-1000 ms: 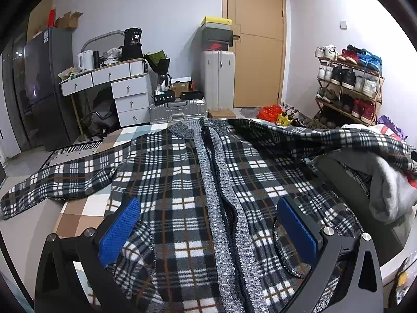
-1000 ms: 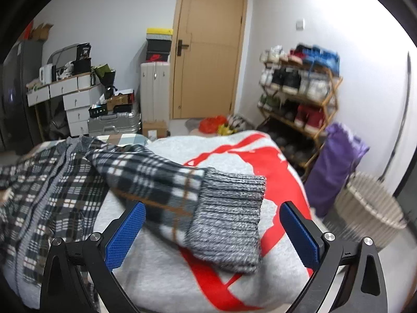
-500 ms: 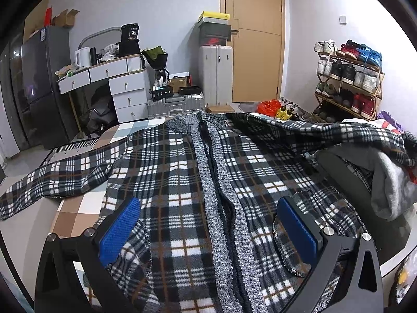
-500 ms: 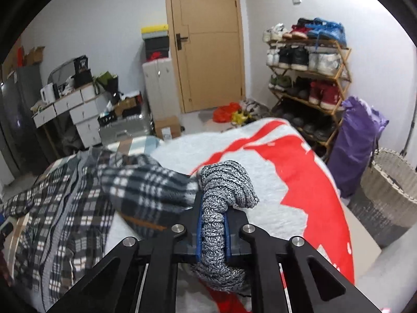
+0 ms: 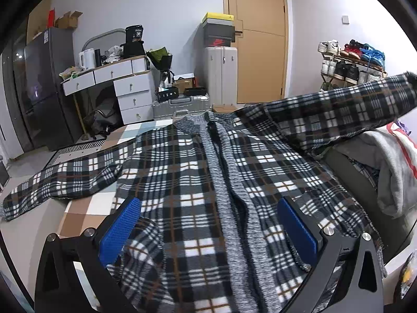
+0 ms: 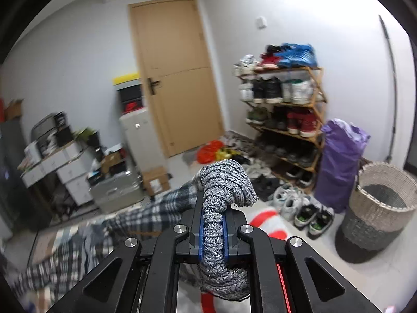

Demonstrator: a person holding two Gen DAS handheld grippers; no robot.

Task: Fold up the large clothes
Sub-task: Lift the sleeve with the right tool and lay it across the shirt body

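Right gripper (image 6: 213, 230): jaws drawn together, blue pads clamped on the grey knit cuff (image 6: 224, 193) of the plaid jacket (image 5: 187, 182); its sleeve (image 5: 338, 112) is held raised at far right. Left gripper (image 5: 208, 227): jaws wide apart, holding nothing, poised over the jacket's near hem. The jacket lies spread front-up on the table (image 5: 83, 206), beside a grey sweatshirt (image 5: 391, 167) at right.

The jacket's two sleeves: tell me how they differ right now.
The right sleeve is lifted off the surface and stretched taut; the left sleeve lies flat and slack. The right sleeve's grey knit cuff is clamped in the right gripper; nothing holds the left sleeve, and the left gripper stands open over the jacket's front. Both share the same black, white and brown plaid.
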